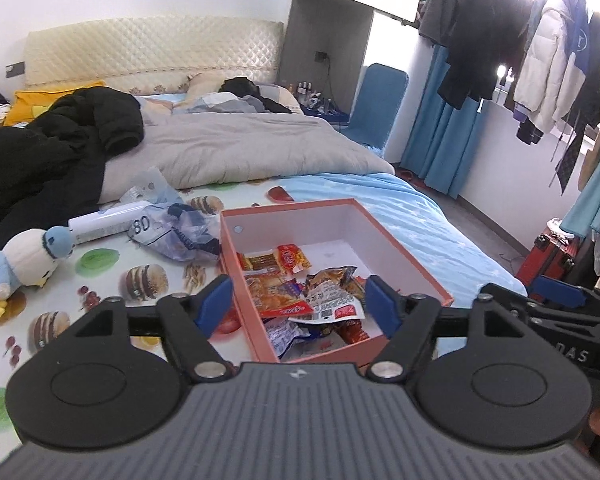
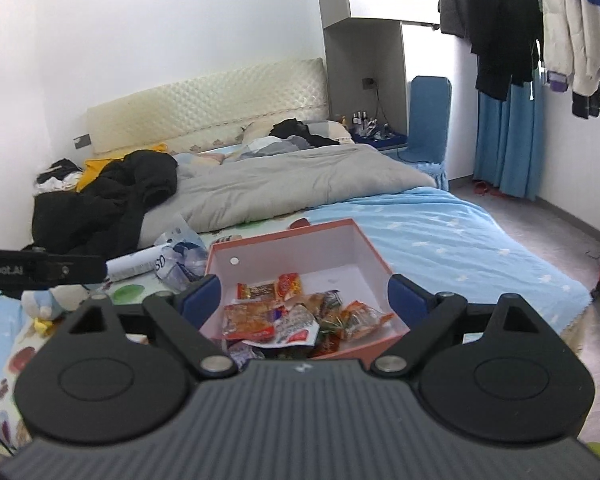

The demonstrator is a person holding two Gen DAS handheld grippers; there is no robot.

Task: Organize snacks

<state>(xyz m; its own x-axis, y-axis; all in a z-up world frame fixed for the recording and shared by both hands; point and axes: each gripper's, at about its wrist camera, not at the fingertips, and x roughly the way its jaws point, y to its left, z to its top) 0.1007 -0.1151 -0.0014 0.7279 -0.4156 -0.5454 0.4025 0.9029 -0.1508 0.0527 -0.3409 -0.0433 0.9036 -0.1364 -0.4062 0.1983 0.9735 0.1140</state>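
An orange box (image 1: 288,206) with a white inside lies on the bed, and several snack packets (image 1: 288,296) in red, orange and silver are piled in its near half. My left gripper (image 1: 298,302) hovers over the box's near end. It is open, with nothing between its blue pads. In the right wrist view the same box (image 2: 284,234) and snack packets (image 2: 276,316) sit just ahead. My right gripper (image 2: 303,300) is held wide open above them, empty. The left gripper's black housing (image 2: 40,268) shows at the left edge of that view.
Left of the box lie a crumpled plastic bag (image 1: 180,232), a white tube (image 1: 104,224) and a plush toy (image 1: 24,260). A black jacket (image 1: 52,152) and grey duvet (image 1: 240,144) cover the far bed. A red suitcase (image 1: 548,252) and hanging clothes (image 1: 540,40) stand at right.
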